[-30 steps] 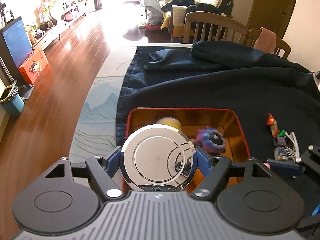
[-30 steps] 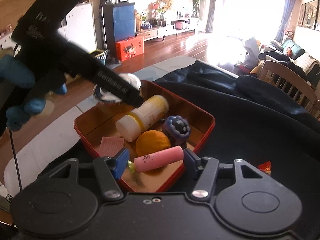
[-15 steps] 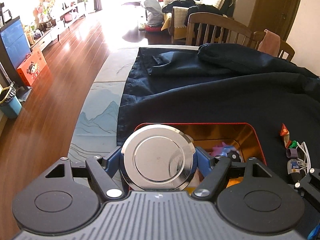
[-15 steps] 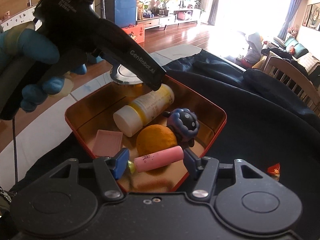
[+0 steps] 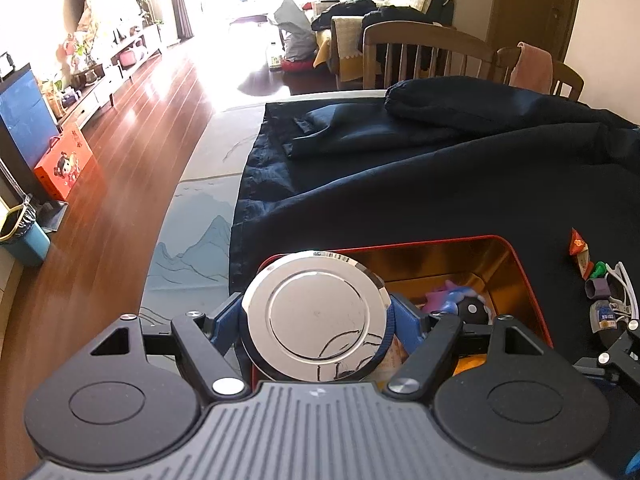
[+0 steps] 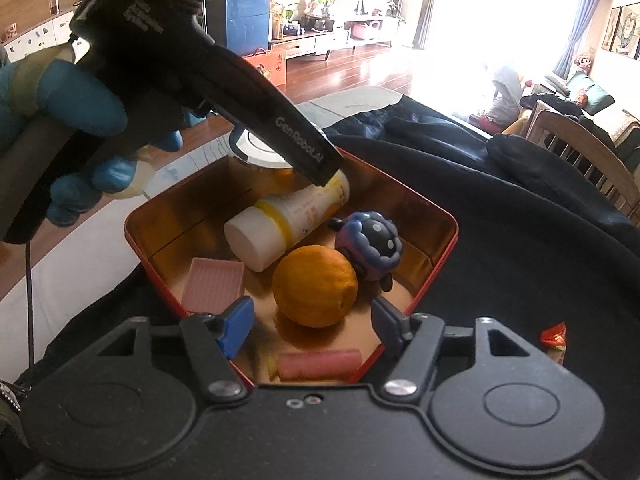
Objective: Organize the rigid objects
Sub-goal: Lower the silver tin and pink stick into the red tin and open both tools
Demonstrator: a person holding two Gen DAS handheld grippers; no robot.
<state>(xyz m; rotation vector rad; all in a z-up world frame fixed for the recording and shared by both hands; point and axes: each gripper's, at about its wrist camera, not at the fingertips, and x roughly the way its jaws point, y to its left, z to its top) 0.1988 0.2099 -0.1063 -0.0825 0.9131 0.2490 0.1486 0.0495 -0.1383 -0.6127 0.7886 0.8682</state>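
Observation:
A red tin (image 6: 448, 248) with a gold inside sits on dark cloth. Inside lie a white and yellow bottle (image 6: 280, 224), an orange (image 6: 316, 292), a purple toy (image 6: 372, 244), a flat pink box (image 6: 214, 284) and a pink cylinder (image 6: 320, 364). My right gripper (image 6: 312, 320) hangs over the tin's near side. Its jaws are opening, and the pink cylinder lies loose below them, touching neither pad. My left gripper (image 5: 316, 322) is shut on a round silver disc (image 5: 316, 308) over the tin's (image 5: 528, 280) left corner. A blue-gloved hand (image 6: 80, 108) holds that gripper.
Dark blue cloth (image 5: 440, 184) covers most of the table; a pale landscape mat (image 5: 192, 248) shows along its left edge. A red wrapper (image 5: 580, 248) and small loose items (image 5: 604, 300) lie right of the tin. Wooden chairs (image 5: 428, 52) stand behind.
The pink cylinder has left the right gripper's pads and dropped onto the tin's floor as the jaws widened. The left gripper has brought the silver disc lower over the tin's corner.

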